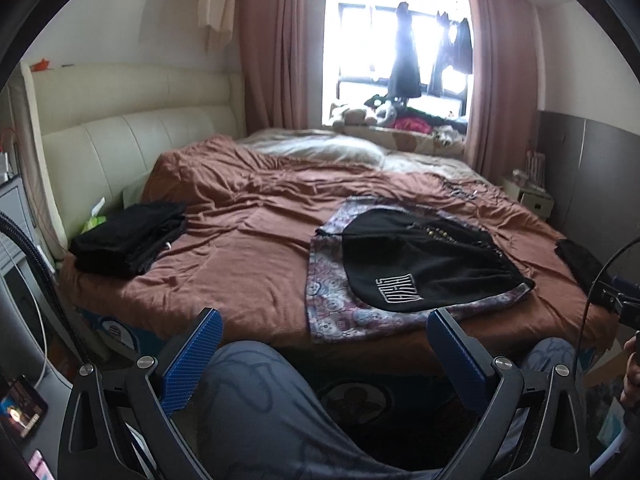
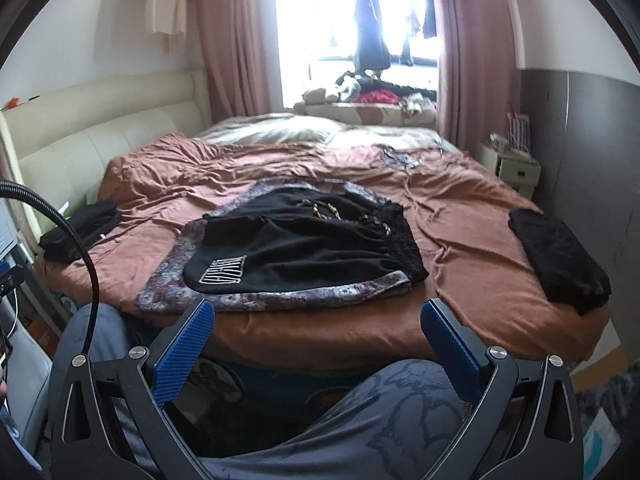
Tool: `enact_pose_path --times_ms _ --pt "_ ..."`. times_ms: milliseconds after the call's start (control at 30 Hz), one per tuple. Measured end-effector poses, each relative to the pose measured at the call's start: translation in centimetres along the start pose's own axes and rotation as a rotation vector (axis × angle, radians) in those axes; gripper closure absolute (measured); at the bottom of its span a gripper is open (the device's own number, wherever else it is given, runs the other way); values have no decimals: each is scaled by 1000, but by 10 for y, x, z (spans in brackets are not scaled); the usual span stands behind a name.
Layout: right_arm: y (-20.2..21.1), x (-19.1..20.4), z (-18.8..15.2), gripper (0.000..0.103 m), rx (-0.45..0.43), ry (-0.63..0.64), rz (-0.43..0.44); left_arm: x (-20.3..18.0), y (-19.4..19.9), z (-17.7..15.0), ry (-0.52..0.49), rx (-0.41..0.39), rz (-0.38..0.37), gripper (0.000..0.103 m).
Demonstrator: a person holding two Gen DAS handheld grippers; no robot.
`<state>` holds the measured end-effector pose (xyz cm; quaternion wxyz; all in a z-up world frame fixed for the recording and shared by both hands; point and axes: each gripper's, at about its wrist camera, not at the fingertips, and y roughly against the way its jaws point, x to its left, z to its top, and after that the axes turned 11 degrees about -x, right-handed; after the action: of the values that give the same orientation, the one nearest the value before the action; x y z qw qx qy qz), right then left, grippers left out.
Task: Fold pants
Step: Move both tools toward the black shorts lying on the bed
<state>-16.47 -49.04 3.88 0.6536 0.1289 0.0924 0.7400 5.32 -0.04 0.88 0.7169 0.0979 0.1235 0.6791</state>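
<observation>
the left gripper (image 1: 324, 330) is held with its 2 blue-padded fingers (image 1: 192, 356) spread wide, nothing between them, and it is kept short of the bed's near edge, above a knee in grey printed trousers (image 1: 256, 396). the right gripper (image 2: 318, 322) is likewise held spread, with nothing caught between its blue pads (image 2: 184, 350), above the other grey-clad knee (image 2: 400, 400). neither gripper is touching any cloth on the bed.

just beyond both grippers, the black pants (image 2: 308, 248) are laid flat near the bed's front edge, on top of a patterned floral cloth (image 2: 280, 300) whose border shows around them. a white block-letter patch (image 2: 222, 272) is seen on the end of the pants nearest the camera, and a row of small metallic studs (image 2: 320, 210) on the far part. in the left wrist view the same pants (image 1: 424, 260) are seen right of centre on the patterned cloth (image 1: 340, 320).

everything is carried by a rumpled brown bedspread (image 1: 248, 216). a folded black pile (image 1: 128, 240) is placed near the cream padded headboard (image 1: 120, 136), well apart from the pants, and another dark folded garment (image 2: 560, 256) is set near the opposite edge. beyond the bed, pink curtains (image 2: 236, 40) are hung beside a bright window (image 2: 352, 28) with dark clothes hanging in it.
</observation>
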Motion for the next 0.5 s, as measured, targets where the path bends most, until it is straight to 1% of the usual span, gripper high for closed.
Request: enact_pose_path --times_ms 100,167,267,367,467,500 --pt "-26 2 5 0 34 -10 -27 7 -20 1 19 30 -28 0" --pt "-39 2 7 0 60 -23 -35 13 -38 0 48 68 -45 0" --pt "-63 3 11 0 114 -30 -49 19 -63 -4 71 112 -21 0" --pt "-83 1 16 0 151 -34 -72 23 -82 -10 77 143 -21 0" --pt "-101 -2 19 0 178 -58 -71 27 -100 -16 77 176 -22 0" --pt "-108 -4 19 0 186 -77 -66 28 -106 -19 75 179 -8 0"
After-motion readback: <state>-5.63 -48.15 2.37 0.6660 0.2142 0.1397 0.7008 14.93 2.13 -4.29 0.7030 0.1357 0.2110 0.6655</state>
